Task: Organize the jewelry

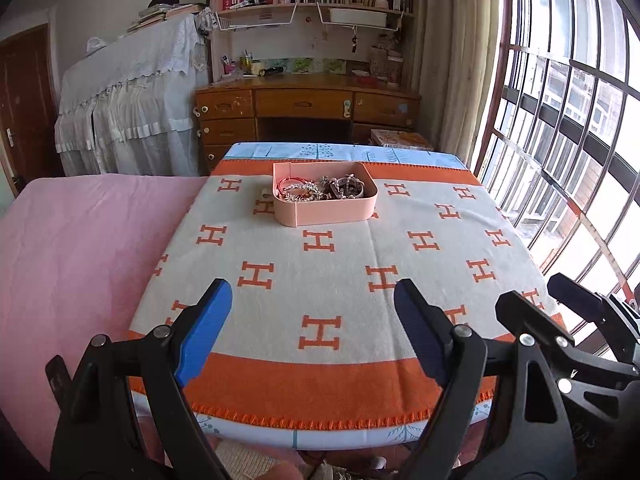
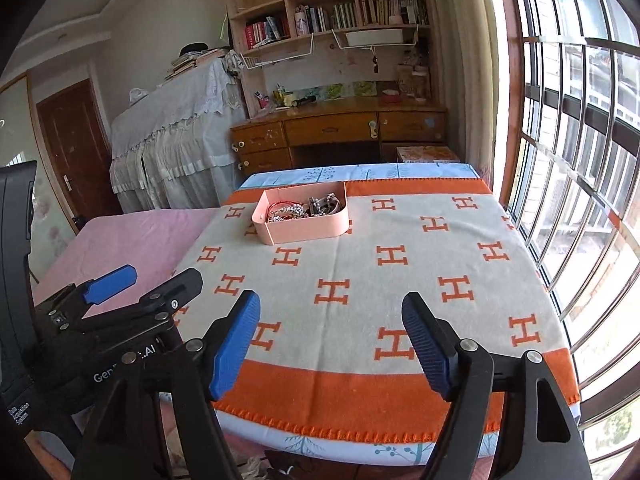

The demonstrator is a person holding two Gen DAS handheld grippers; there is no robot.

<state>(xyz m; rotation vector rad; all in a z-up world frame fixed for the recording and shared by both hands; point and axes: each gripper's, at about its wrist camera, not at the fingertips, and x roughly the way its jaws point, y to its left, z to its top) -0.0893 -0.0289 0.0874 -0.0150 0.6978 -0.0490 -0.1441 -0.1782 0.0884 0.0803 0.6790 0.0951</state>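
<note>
While the left gripper [image 1: 312, 332] hangs spread wide over the worktop [image 1: 360, 248], it's holding nothing. Right gripper [image 2: 332, 344] jaws gape empty too, jewelry tray [image 2: 304, 230] off at 12 o'clock.

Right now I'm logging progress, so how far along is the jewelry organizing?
Looks nearly finished. Done: bracelets lie piled in the pink tray; no loose jewelry shows on the blanket. In hand: nothing, since left gripper and right gripper are both open and empty. Left: possibly nothing.

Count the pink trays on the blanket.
1. The pink tray sits near the far edge of the blanket, left of centre, with jewelry heaped inside. No other tray shows in either view.
</note>
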